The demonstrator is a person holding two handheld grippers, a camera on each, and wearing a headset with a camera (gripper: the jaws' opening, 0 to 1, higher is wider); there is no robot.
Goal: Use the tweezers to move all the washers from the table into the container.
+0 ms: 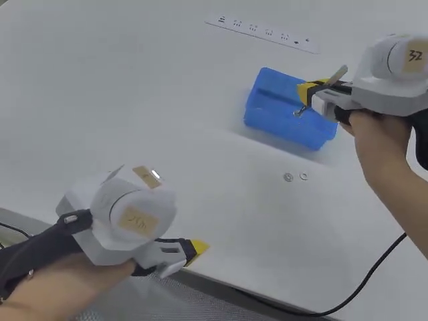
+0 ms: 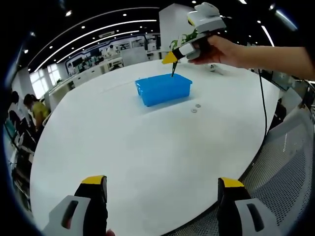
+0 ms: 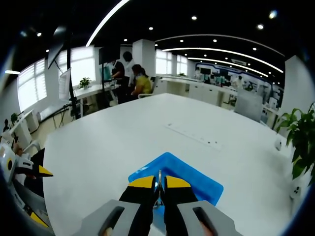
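One gripper per hand. Left gripper low at near edge of white table, jaws wide apart, nothing between them. Mid-table: two washers lying flat, side by side, near front wall of blue container, not touching it. Power strip behind container. Right gripper above container, jaws clamped on tweezers, tips pointing down into container. Cannot tell whether tips hold washer. Black cable trails off table edge, far right.
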